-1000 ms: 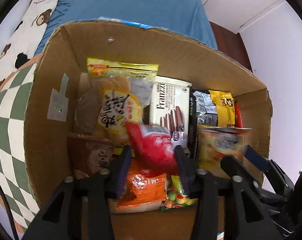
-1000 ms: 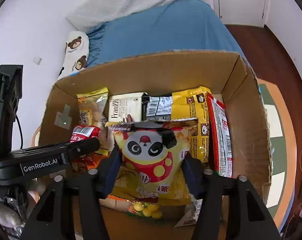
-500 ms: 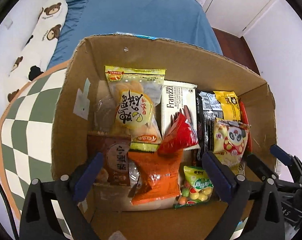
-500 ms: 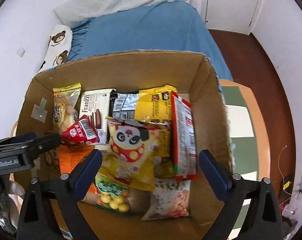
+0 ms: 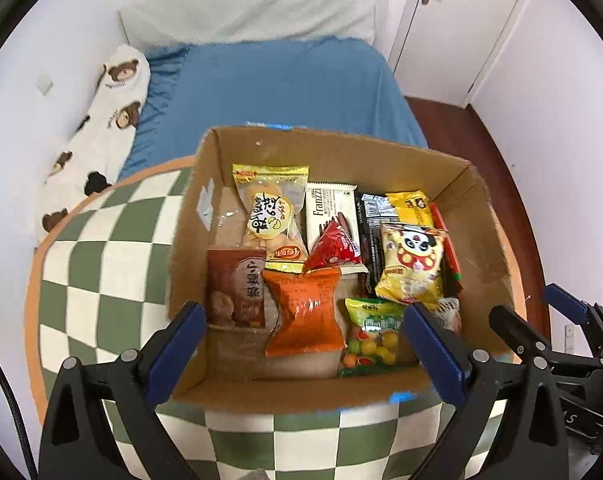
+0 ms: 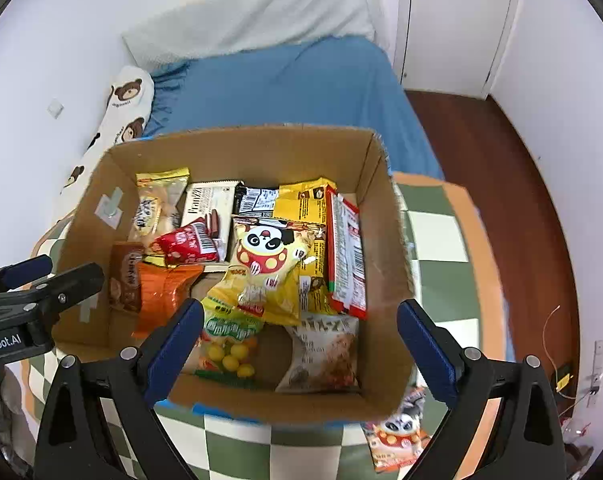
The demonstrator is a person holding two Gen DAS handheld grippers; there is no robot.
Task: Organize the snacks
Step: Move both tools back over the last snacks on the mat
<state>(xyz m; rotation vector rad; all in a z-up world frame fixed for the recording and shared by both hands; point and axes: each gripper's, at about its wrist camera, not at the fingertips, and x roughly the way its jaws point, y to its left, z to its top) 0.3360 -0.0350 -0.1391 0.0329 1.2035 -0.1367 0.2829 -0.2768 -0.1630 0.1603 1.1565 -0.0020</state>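
Both our tongs, left (image 5: pixel 301 350) and right (image 6: pixel 299 346), hang apart above the box (image 6: pixel 237 148). One packet (image 6: pixel 397 432) lies outside the box's near right corner, nearest the right tongs.

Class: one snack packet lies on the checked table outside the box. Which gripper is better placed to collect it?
Right. The loose packet lies below the right gripper, beside the cardboard box; the left gripper is farther away.

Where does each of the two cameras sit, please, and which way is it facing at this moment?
Left wrist view: on the left gripper, above the near left edge of the brown cardboard box, looking down and forward toward the blue bed; its open blue-padded fingers show, with the right gripper at right.
Right wrist view: on the right gripper, above the near right edge, facing likewise; its open fingers show, the left gripper at left.
Shared: box, yellow panda snack bag, bed.
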